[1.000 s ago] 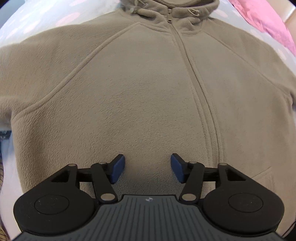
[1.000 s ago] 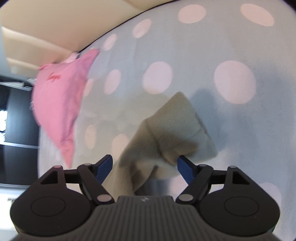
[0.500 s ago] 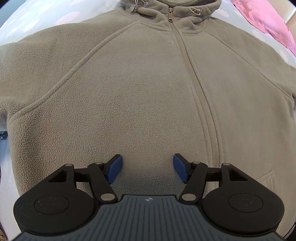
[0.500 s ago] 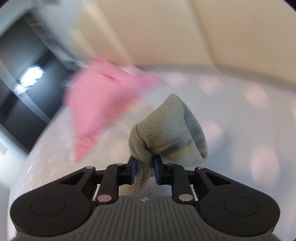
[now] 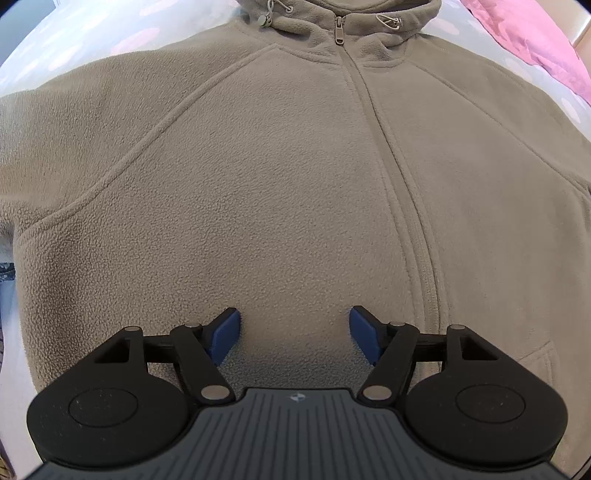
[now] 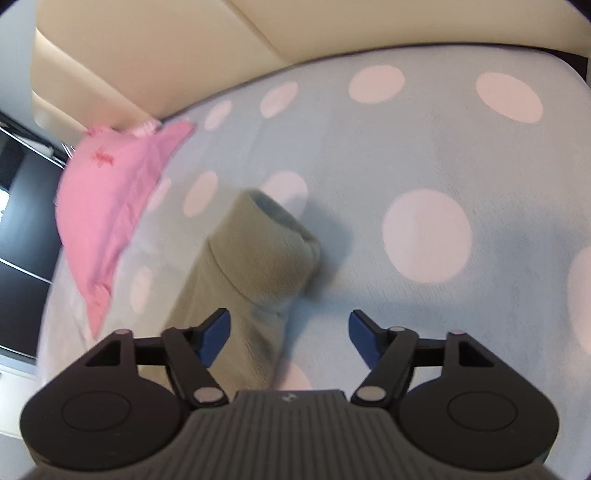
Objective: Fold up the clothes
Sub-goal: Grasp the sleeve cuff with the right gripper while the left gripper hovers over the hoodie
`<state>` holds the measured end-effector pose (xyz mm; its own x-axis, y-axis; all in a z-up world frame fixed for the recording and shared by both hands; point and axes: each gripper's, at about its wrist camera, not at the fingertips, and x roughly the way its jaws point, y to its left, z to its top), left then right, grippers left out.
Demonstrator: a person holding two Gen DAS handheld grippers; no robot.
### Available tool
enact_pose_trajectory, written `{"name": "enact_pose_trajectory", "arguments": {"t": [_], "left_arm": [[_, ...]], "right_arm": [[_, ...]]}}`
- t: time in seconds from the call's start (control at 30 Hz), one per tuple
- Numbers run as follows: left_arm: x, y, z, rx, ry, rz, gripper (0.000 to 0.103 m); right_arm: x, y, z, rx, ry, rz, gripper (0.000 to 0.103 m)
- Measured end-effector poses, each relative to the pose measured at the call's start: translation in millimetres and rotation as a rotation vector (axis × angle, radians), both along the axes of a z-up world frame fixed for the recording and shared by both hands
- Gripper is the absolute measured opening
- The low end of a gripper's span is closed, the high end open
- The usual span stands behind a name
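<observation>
Down over the front of the garment, the left gripper [image 5: 294, 334] hangs with its black linkage arms spread and its blue pads [image 5: 225, 334] set well apart; its jaws have just been opening, and nothing sits between them but the nap of the cloth beneath. Whether the pads brush the cloth cannot be told. That cloth is a taupe fleece jacket [image 5: 280, 177], pebbly and matte, lying flat and face up with raglan seams curving from the collar to the underarms. A closed zipper [image 5: 402, 192] runs down its middle to the right of the gripper, ending at a small metal pull below the stand-up collar [image 5: 332, 18], where a drawcord with a toggle hangs. Around the jacket shows a pale blue bedcover with pinkish dots [image 5: 92, 33], and a pink cloth [image 5: 535, 44] lies at the upper right.

The right gripper [image 6: 288, 338] also stands wide, its jaws having just been opening; between them, nearer the left pad, lies the jacket's sleeve [image 6: 236, 295], a soft tube of the same fleece resting on the bedcover and not pinched. Its cuff [image 6: 273, 240] points away from the gripper, its round mouth gaping to show a greyer lining. Beyond it the dotted cover [image 6: 424, 147] stretches smooth, the pink cloth [image 6: 110, 199], blurred, lies rumpled to the left, and a cream padded headboard [image 6: 184, 48] rises behind.
</observation>
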<state>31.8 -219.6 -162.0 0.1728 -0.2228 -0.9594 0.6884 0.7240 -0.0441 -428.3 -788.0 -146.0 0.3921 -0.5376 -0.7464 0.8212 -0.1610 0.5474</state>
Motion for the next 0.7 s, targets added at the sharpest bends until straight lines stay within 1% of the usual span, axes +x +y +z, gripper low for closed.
{"name": "enact_pose_trajectory", "arguments": {"t": [0.1, 0.13, 0.17, 0.23, 0.27, 0.3, 0.33, 0.4, 0.43, 0.47, 0.5, 0.53, 0.6, 0.63, 0.67, 0.7], "left_arm": [[-1.2, 3.5, -0.5, -0.001, -0.003, 0.005, 0.064], [-1.5, 5.1, -0.5, -0.002, -0.003, 0.007, 0.064], [-2.0, 6.3, -0.8, -0.004, -0.004, 0.011, 0.064], [-3.5, 8.0, -1.6, -0.006, -0.010, 0.016, 0.065], [-4.3, 8.6, -2.0, -0.005, -0.013, 0.017, 0.065], [-4.7, 8.9, -2.3, -0.004, -0.015, 0.018, 0.065], [-4.3, 7.7, -2.7, -0.003, -0.013, 0.021, 0.065], [-3.0, 3.3, -3.9, -0.002, -0.007, 0.028, 0.066], [-2.7, 3.6, -4.6, -0.002, -0.006, 0.031, 0.067], [-2.4, 4.3, -5.3, -0.003, -0.005, 0.034, 0.068], [-2.3, 4.2, -6.1, -0.004, -0.005, 0.037, 0.069], [-2.3, 3.7, -6.5, -0.003, -0.005, 0.040, 0.069], [-2.0, 5.4, -5.7, -0.001, -0.002, 0.040, 0.069], [-0.8, 7.8, -4.3, -0.007, 0.004, 0.038, 0.069], [0.4, 10.4, -2.7, -0.014, 0.010, 0.036, 0.068], [2.3, 13.0, -0.3, -0.027, 0.015, 0.035, 0.067]], "right_arm": [[6.8, -13.1, -2.2, -0.029, 0.005, -0.012, 0.074], [8.1, -16.5, -5.4, -0.021, 0.001, -0.018, 0.074], [9.0, -19.6, -10.0, -0.003, -0.009, -0.027, 0.071], [10.3, -25.1, -21.3, 0.029, -0.040, -0.051, 0.055], [11.4, -27.5, -25.6, 0.035, -0.045, -0.058, 0.031], [15.7, -29.7, -24.4, 0.012, -0.006, -0.039, 0.023], [23.2, -31.8, -18.9, -0.035, 0.070, 0.007, 0.021], [43.4, -33.2, -7.6, -0.124, 0.267, 0.121, 0.020], [51.6, -34.0, -4.9, -0.144, 0.345, 0.162, 0.020], [56.0, -35.7, -6.1, -0.133, 0.383, 0.175, 0.020], [58.6, -37.2, -7.4, -0.120, 0.405, 0.177, 0.020], [58.8, -38.1, -8.8, -0.104, 0.406, 0.163, 0.020], [60.0, -36.9, -6.2, -0.094, 0.419, 0.145, 0.025], [60.7, -35.6, -3.8, -0.094, 0.427, 0.137, 0.029], [61.1, -33.8, -0.2, -0.100, 0.442, 0.130, 0.038], [61.2, -31.2, 5.0, -0.114, 0.462, 0.124, 0.040]]}}
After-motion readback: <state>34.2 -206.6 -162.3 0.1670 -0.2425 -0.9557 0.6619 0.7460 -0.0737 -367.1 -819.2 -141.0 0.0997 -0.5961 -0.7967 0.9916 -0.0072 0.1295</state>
